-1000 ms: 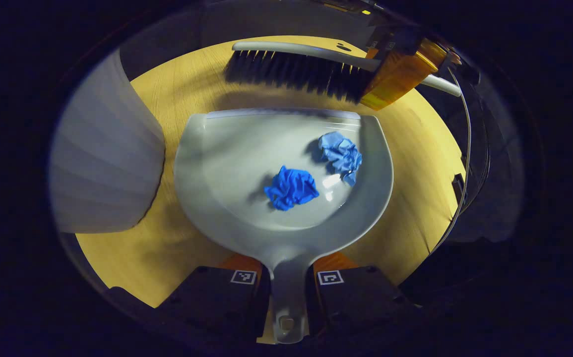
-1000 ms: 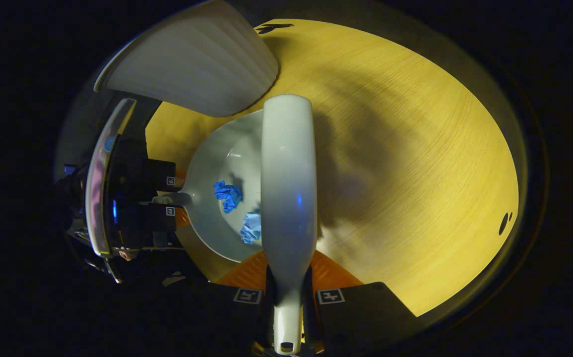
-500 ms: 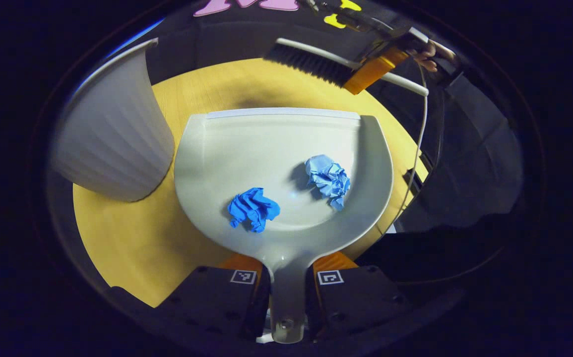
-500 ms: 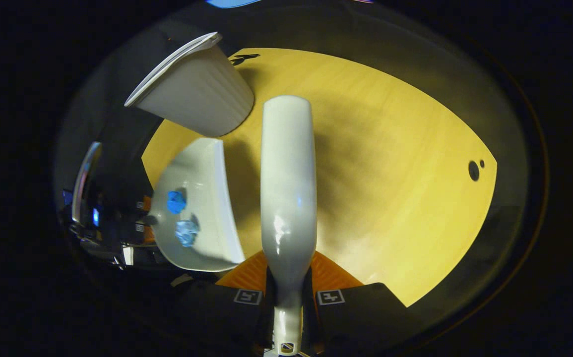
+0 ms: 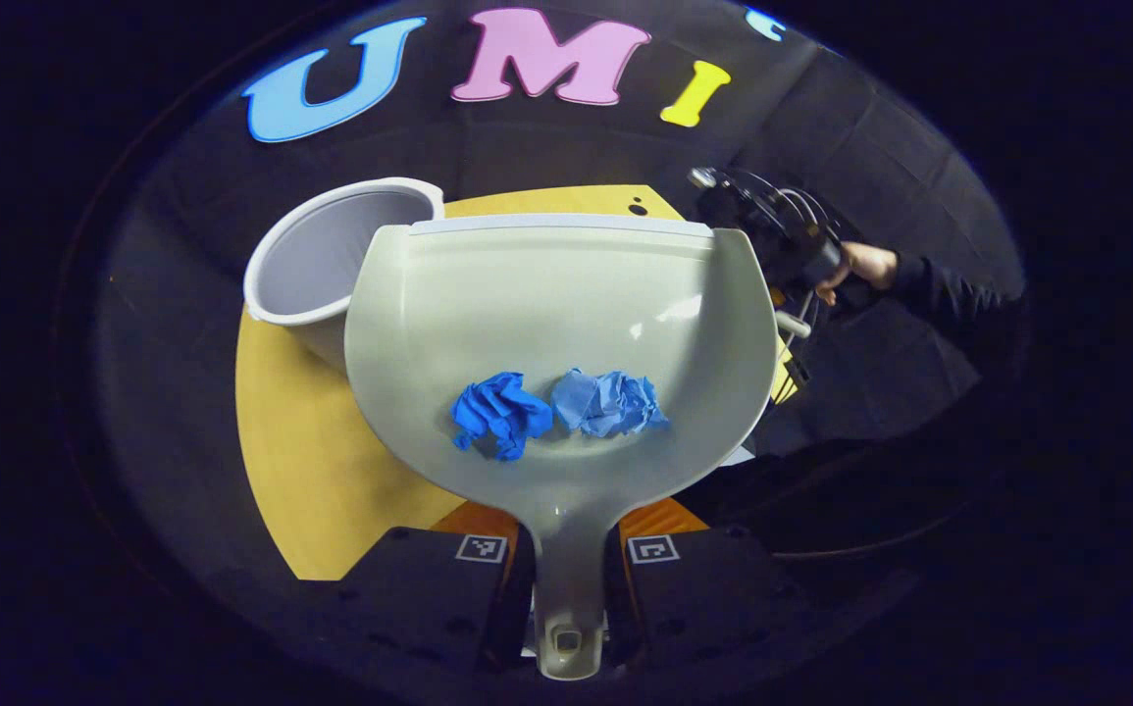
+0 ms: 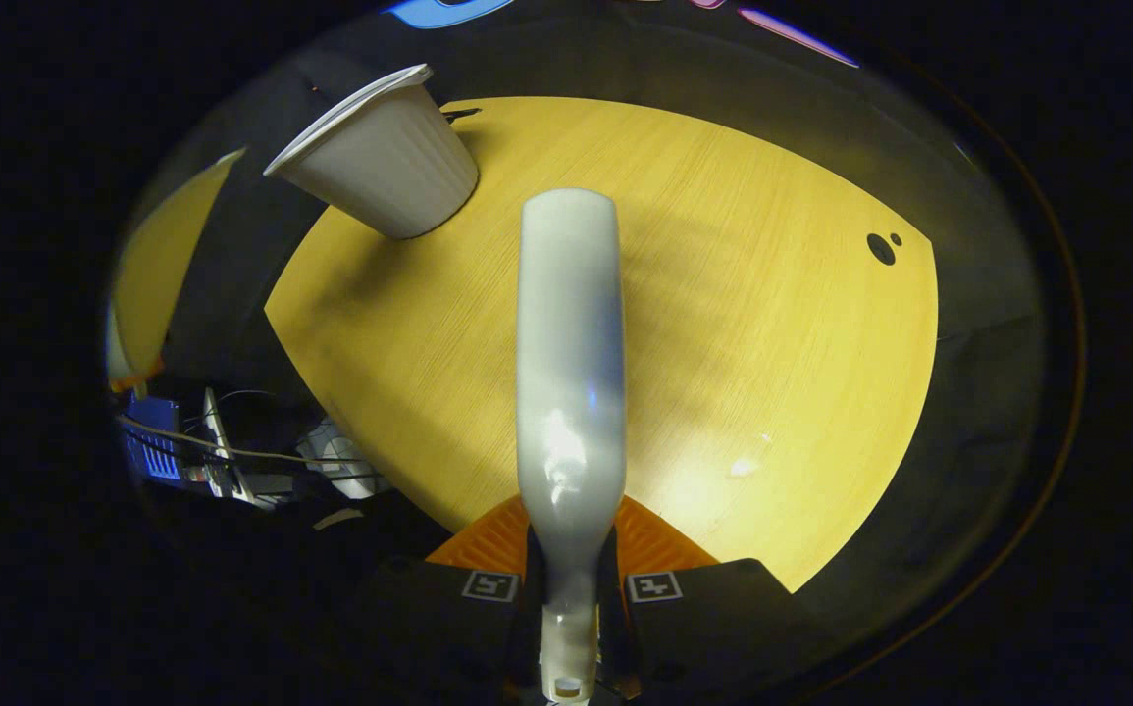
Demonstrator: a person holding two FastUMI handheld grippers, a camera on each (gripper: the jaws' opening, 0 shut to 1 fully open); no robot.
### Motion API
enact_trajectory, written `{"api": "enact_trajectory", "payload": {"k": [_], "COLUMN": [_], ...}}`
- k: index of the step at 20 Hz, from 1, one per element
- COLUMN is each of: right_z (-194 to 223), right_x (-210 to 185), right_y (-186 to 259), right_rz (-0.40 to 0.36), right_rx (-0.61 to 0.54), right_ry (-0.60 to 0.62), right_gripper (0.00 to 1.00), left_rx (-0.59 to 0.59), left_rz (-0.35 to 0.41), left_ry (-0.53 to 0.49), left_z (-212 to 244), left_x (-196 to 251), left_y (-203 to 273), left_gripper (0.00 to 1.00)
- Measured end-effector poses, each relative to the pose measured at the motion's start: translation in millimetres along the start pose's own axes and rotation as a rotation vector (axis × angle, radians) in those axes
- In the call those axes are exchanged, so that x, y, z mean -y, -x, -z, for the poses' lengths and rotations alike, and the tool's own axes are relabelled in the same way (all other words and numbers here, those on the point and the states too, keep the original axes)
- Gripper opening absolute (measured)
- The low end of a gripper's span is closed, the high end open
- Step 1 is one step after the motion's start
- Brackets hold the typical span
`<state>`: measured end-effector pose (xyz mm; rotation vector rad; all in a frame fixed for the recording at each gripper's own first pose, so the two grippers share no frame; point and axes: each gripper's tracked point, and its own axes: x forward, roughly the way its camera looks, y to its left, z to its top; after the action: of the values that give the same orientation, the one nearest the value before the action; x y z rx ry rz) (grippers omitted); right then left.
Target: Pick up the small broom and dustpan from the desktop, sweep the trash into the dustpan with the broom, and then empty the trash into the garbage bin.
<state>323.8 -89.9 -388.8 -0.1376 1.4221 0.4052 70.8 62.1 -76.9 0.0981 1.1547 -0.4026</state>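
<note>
The garbage bin (image 5: pixel 316 257) is standing on the bench (image 5: pixel 311 441); just right, the left hand-held gripper (image 5: pixel 566 559) is clamping the dustpan (image 5: pixel 566 294) handle, two paper wads (image 5: pixel 556 407) inside (touching). The right hand-held gripper (image 6: pixel 571 588) is gripping the broom (image 6: pixel 569 363).

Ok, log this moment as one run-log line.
left gripper: shut on dustpan | two paper balls inside | right gripper: shut on broom | bin: awaiting dump
</note>
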Motion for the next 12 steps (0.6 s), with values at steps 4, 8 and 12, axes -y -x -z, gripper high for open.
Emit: {"api": "enact_trajectory", "payload": {"k": [4, 8, 12], "right_z": [5.0, 10.2, 23.4], "right_x": [-10.2, -7.8, -3.2], "right_y": [2.9, -0.1, -10.4], "right_rz": [-0.041, -0.077, -0.08], "right_rx": [0.037, 0.059, 0.04], "right_ry": [-0.031, -0.061, -0.13], "right_gripper": [0.26, 0.22, 0.22], "left_rx": [0.005, -0.002, -0.085], "left_rz": [-0.204, -0.35, -0.471], "left_ry": [0.044, 0.074, -0.009], "left_z": [-21.7, -52.9, -79.3], "left_x": [-83.9, -162.1, -215.0], "left_y": [36.2, 41.2, 25.2], "left_gripper": [0.28, 0.29, 0.28]}}
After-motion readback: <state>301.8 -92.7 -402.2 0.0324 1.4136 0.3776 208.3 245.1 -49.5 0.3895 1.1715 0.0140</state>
